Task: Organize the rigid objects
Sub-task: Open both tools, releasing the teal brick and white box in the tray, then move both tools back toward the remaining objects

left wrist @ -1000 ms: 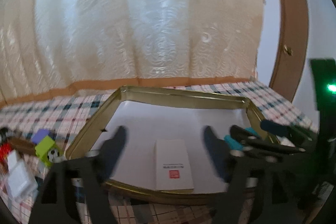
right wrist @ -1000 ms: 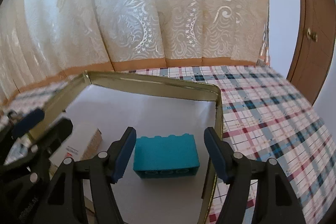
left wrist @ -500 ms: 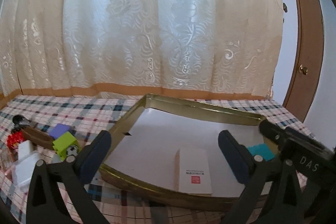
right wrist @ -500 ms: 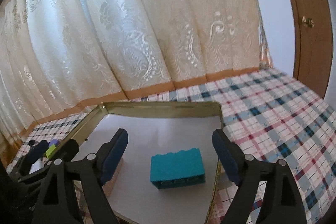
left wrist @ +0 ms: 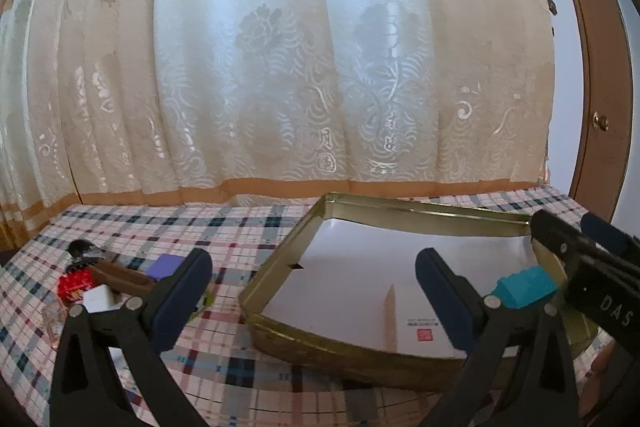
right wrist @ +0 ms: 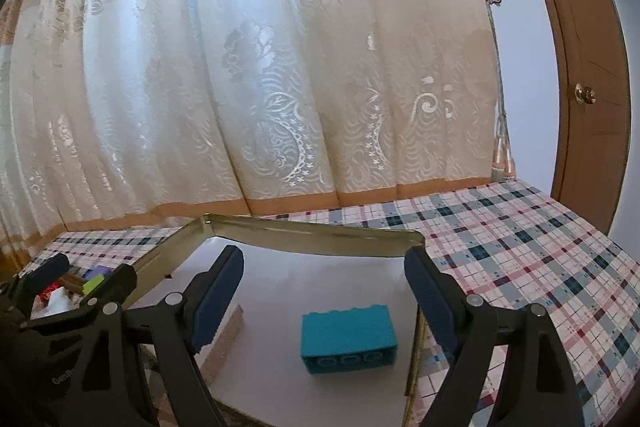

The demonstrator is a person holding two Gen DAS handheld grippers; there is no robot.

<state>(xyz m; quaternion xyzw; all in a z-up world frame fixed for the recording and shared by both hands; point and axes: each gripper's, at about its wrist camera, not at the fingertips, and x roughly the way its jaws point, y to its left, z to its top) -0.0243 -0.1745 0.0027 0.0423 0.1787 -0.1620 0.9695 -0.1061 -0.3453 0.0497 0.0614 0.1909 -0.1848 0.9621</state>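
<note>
A gold-rimmed tray [left wrist: 424,205] with a white floor lies on the plaid cloth. Inside it rest a teal toy brick [right wrist: 348,337] and a flat white box [left wrist: 416,327] with a red stamp. My right gripper [right wrist: 324,259] hovers open above and behind the brick, with nothing between its fingers. My left gripper [left wrist: 312,267] stands wide open over the tray's left front corner, also holding nothing. The brick [left wrist: 524,285] shows at the right of the left wrist view, partly behind the right gripper's fingers [left wrist: 560,239].
Left of the tray lies a cluster of small things: a red item [left wrist: 74,283], a white block [left wrist: 98,299], a purple block [left wrist: 168,263] and a brown piece [left wrist: 120,275]. A lace curtain [left wrist: 320,67] hangs behind the table. A wooden door [right wrist: 588,99] stands at the right.
Both grippers opened wider and drew back and slightly up from the tray. The right one's fingers have left the teal brick's sides. Both views tilted up, and the left swung left.
</note>
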